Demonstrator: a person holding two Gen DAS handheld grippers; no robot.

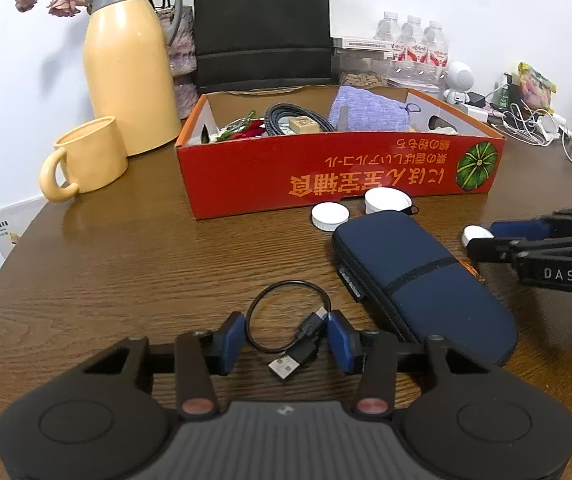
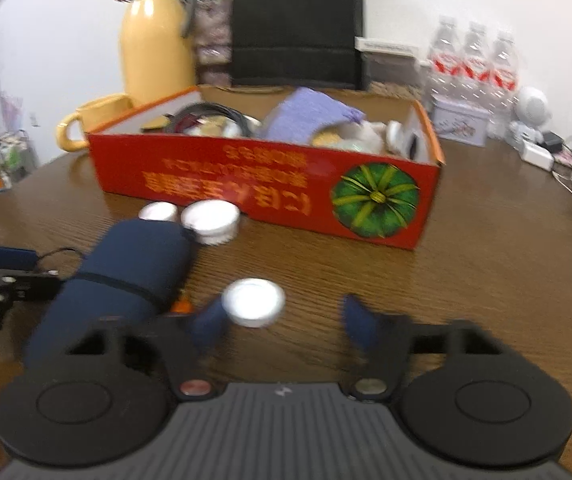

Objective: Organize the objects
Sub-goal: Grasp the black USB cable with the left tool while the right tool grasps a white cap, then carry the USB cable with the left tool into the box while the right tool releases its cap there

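Nearest the cam: the left claw (image 1: 283, 338), low over the table (image 1: 125, 272). Its blue pads sit either side of a short black cable (image 1: 286, 330). The right pad touches the cable by its small plug; the left pad is just beside the loop, not on it. So the claw is narrow around the cable but prob not squeezing it yet. The silver USB plug lies flat, pointing back at the cam.

The right claw (image 2: 281, 320) is beside a small white lid (image 2: 253, 307). The pic is blurry. The left pad touches the lid, the right pad is well apart from it, so it isn't holding yet.

Between the two claws lies a long dark blue pouch (image 1: 422, 280). Two more white lids (image 1: 330, 217) sit just in front of the red box (image 1: 338, 172).

The box is open on top & already has stuff in it: a cable coil, a purple cloth (image 1: 370, 109), small bits. I think the loose things go in there next.

Behind, off to one side: a yellow jug (image 1: 129, 68) and a yellow cup (image 1: 85, 158).
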